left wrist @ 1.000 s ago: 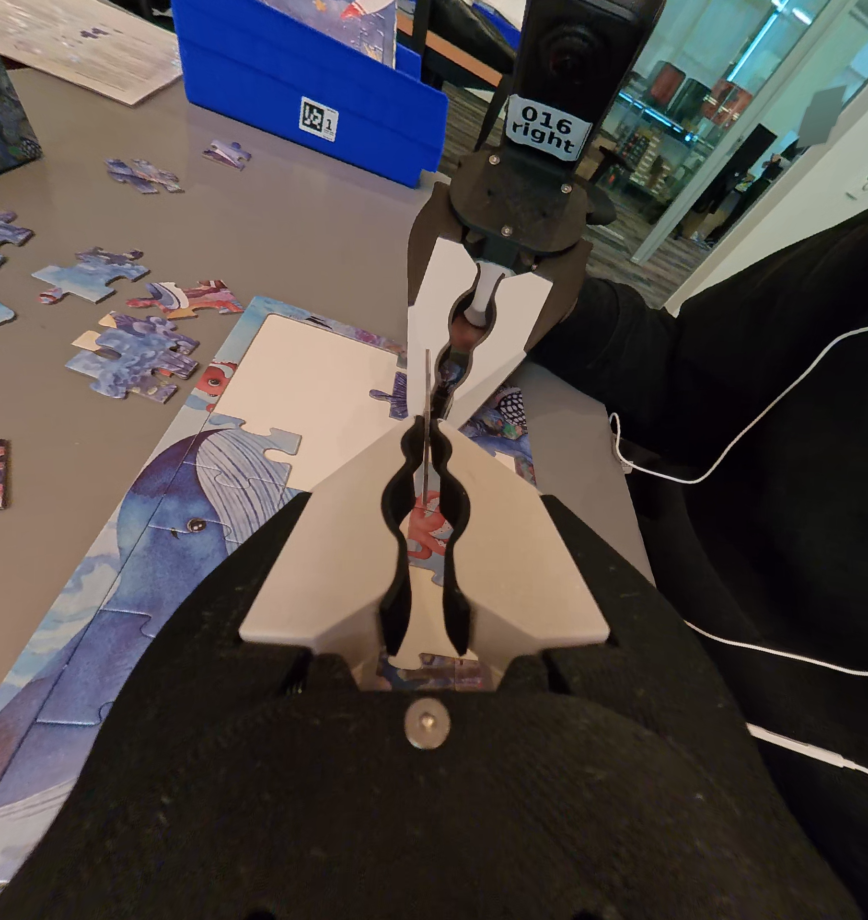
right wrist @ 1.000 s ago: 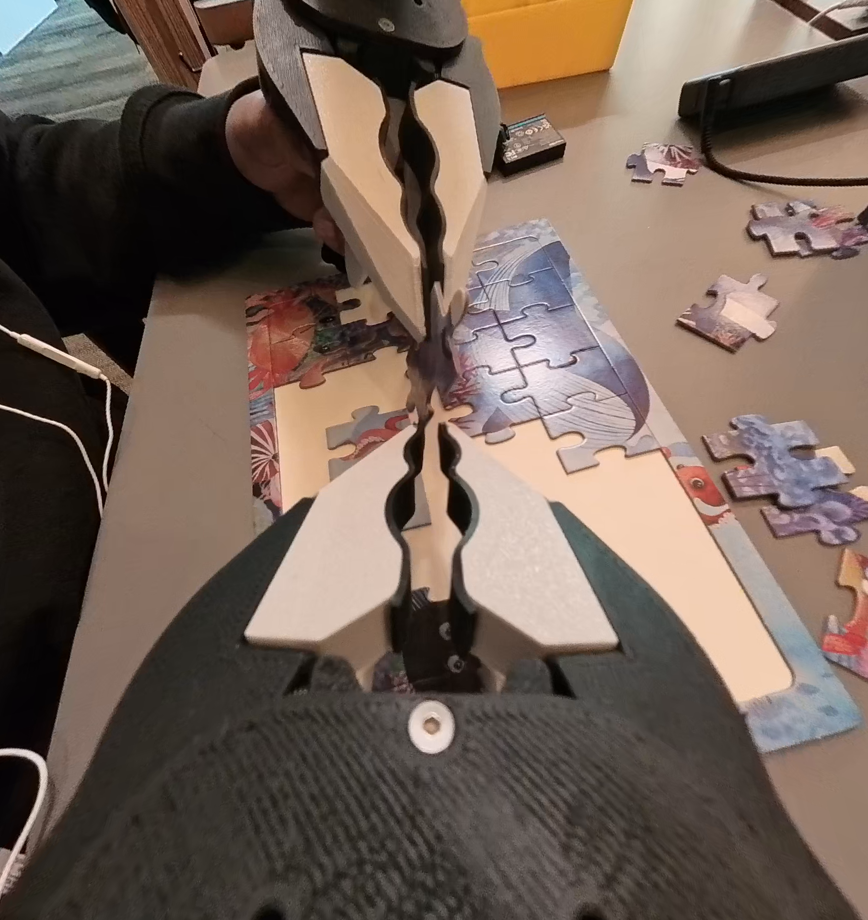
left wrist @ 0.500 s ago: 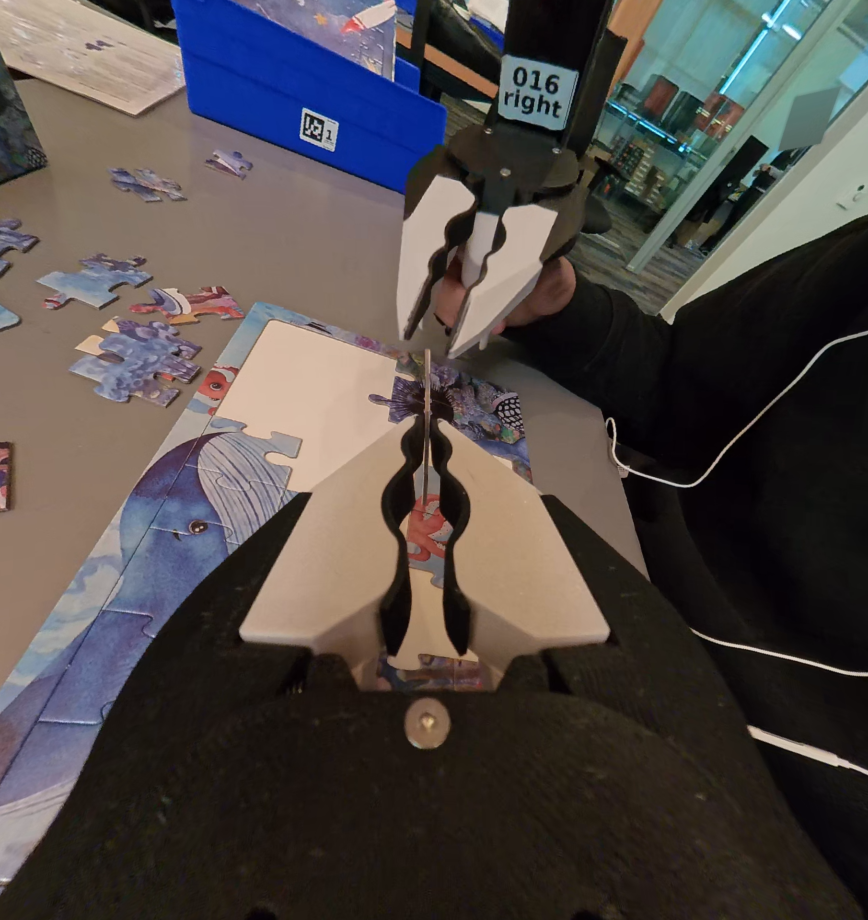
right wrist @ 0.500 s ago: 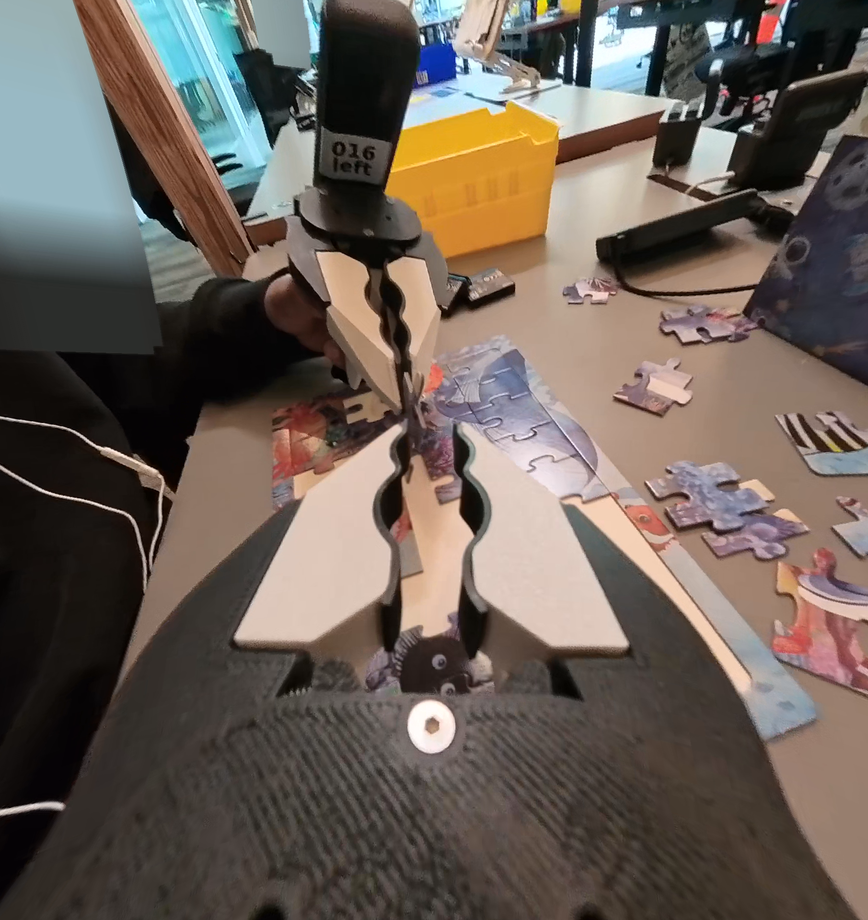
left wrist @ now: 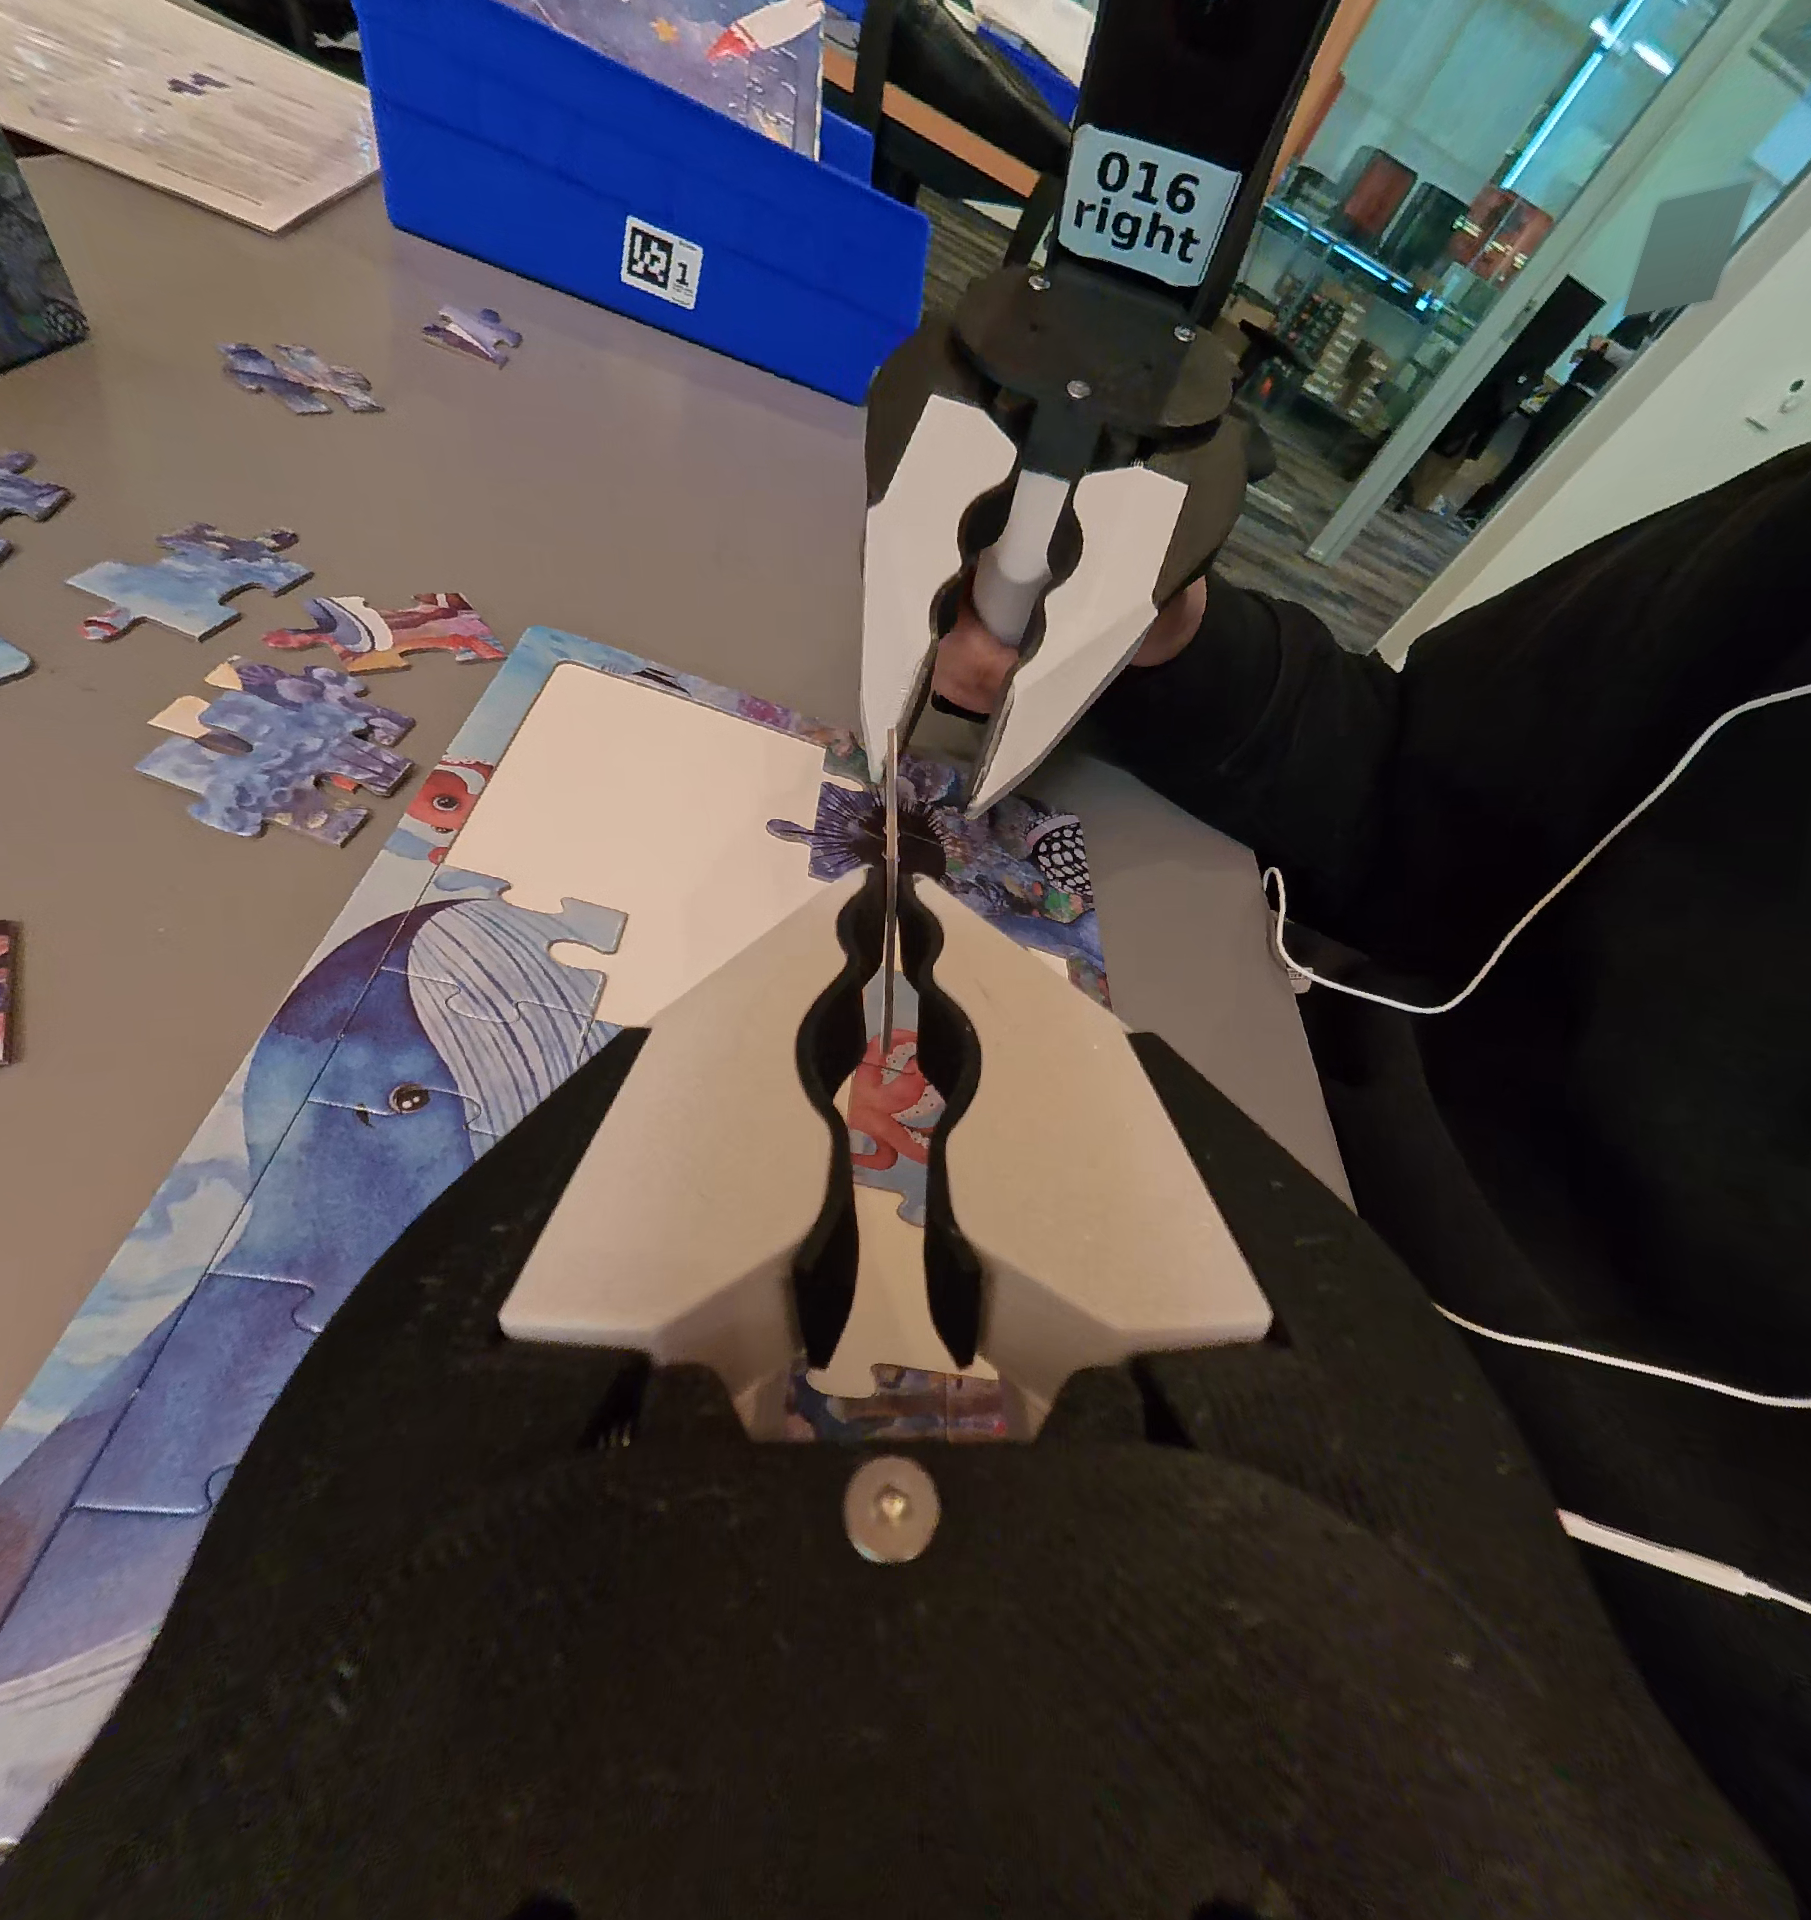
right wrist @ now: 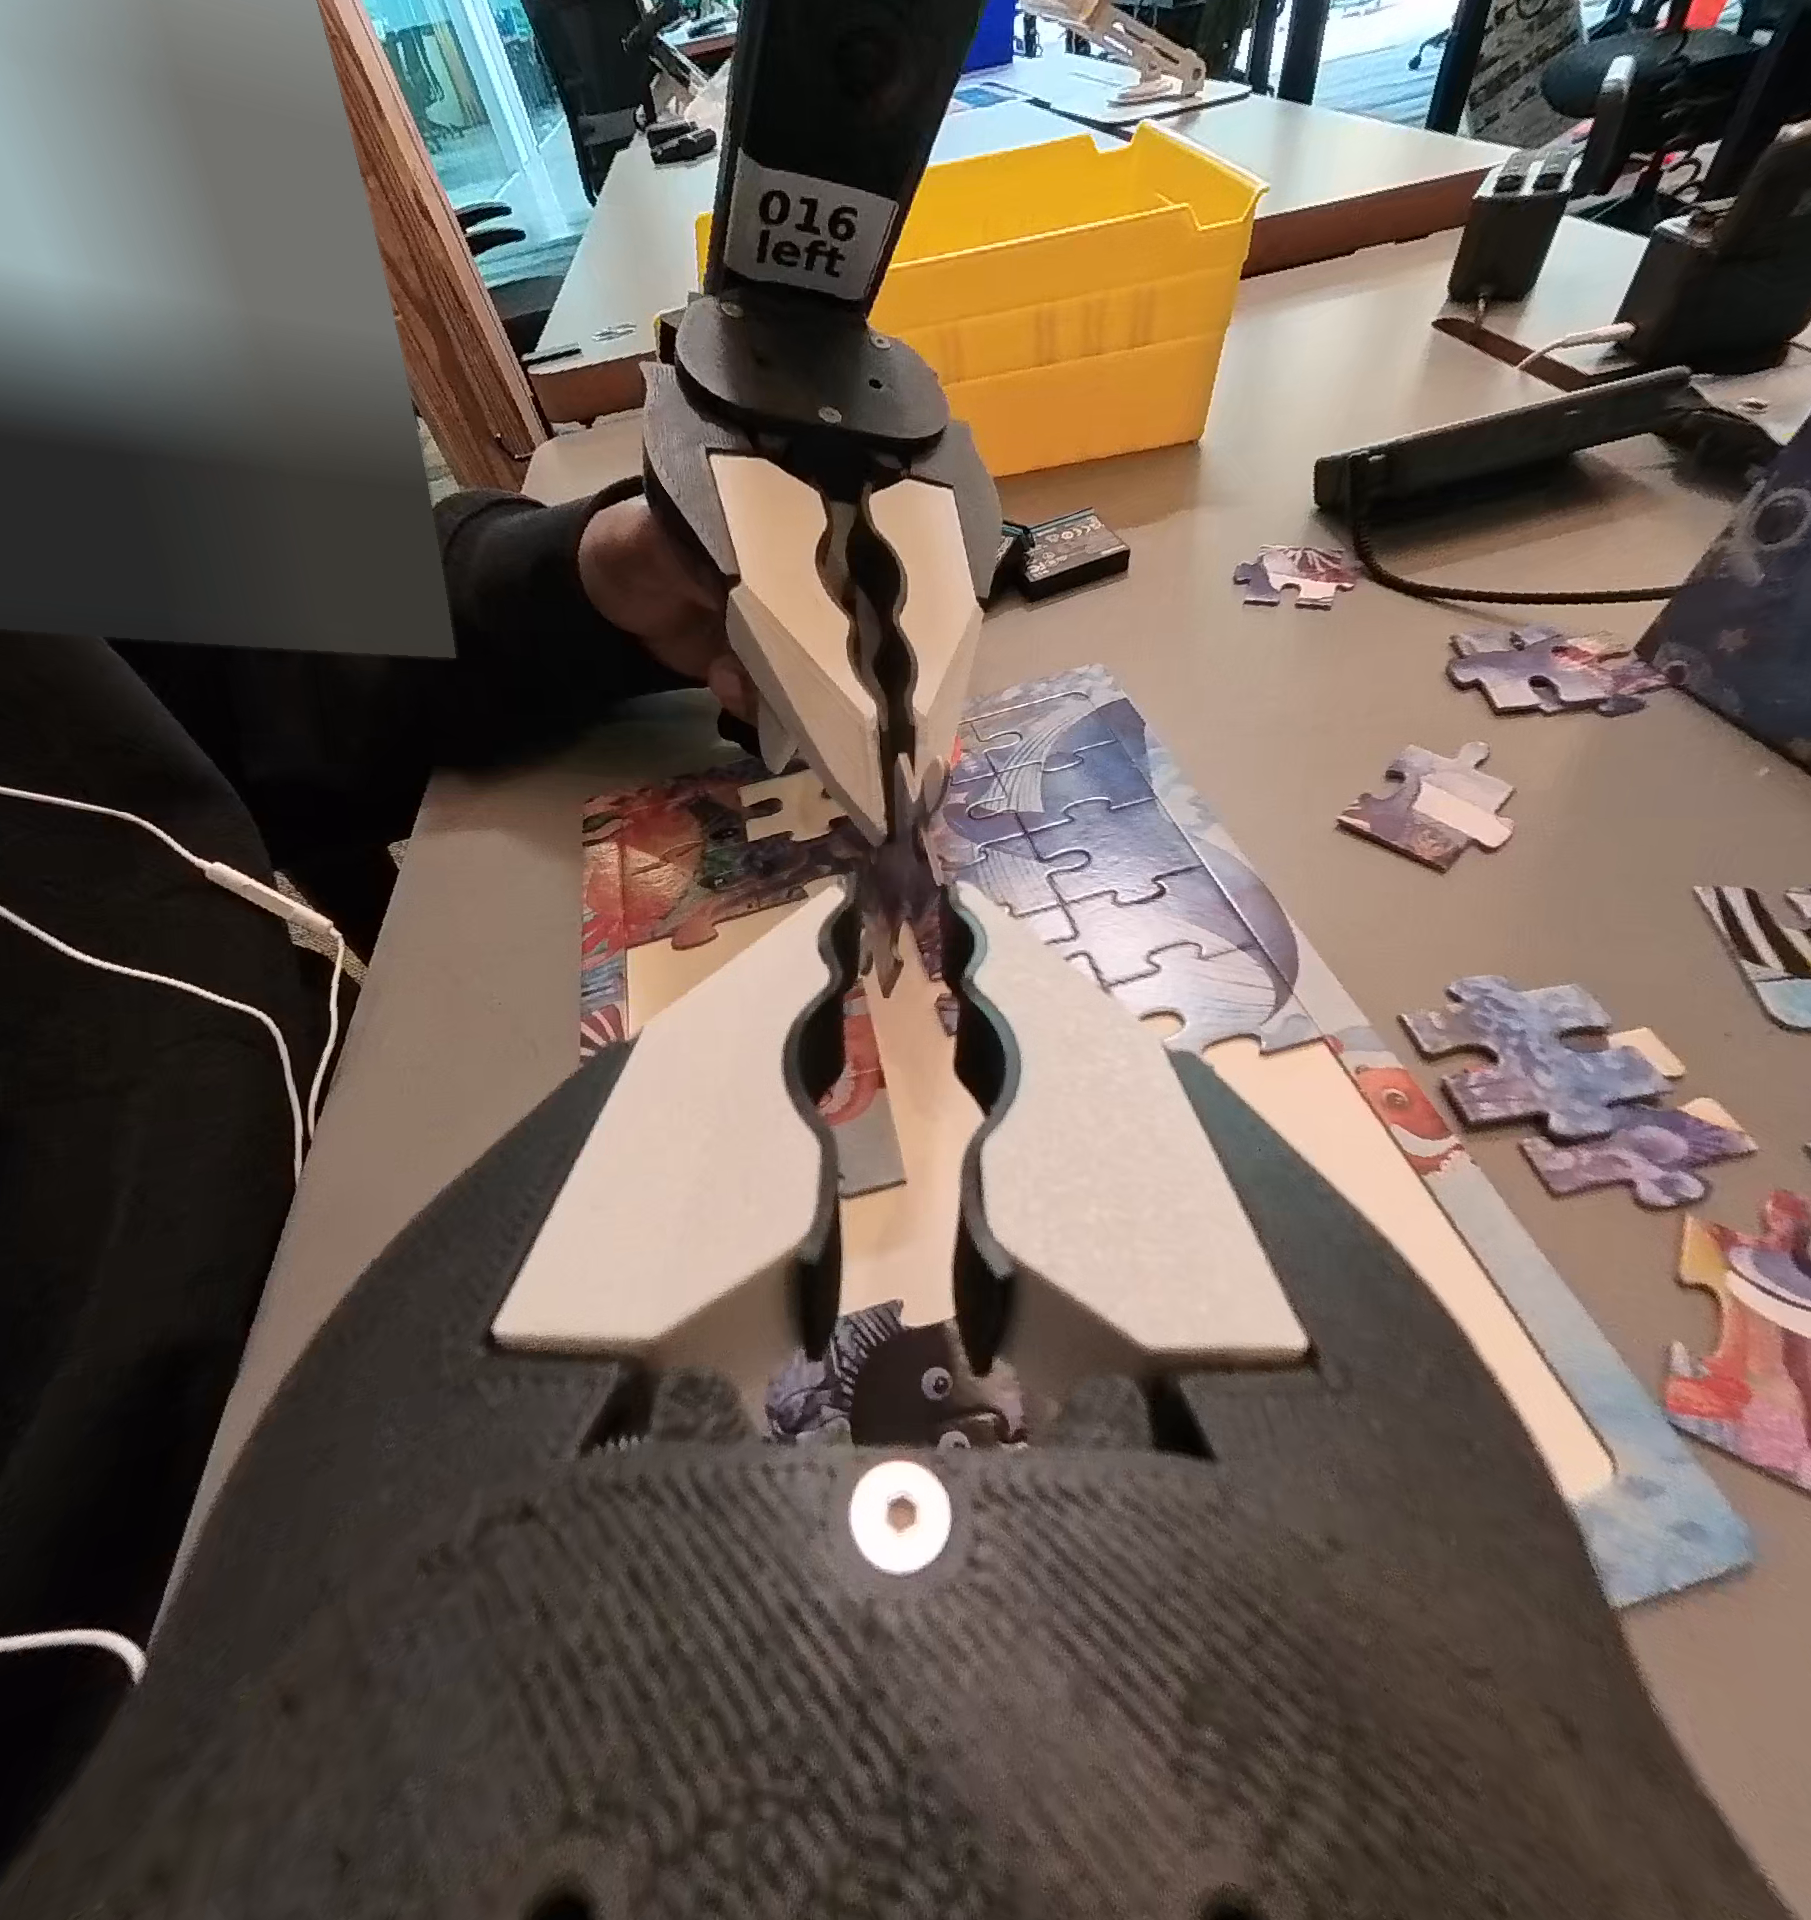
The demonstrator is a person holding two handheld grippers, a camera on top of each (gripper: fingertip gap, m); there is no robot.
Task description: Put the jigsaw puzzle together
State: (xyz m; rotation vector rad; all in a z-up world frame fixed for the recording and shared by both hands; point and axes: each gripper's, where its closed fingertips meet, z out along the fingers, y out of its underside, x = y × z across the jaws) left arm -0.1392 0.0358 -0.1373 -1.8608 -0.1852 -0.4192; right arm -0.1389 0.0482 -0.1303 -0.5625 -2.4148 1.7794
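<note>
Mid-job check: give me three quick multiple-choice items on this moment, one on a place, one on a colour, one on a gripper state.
1. The held piece hangs over: A the puzzle board; B a shelf; C the floor.
2. The bin behind the left gripper is: A red; B yellow; C green.
3. The right gripper is: A shut on a piece; B out of view; C open.

Answers: 1 A, the board shows beneath it; 2 B, the right wrist view shows it yellow; 3 C, its fingers stand apart, gripping nothing.
</note>
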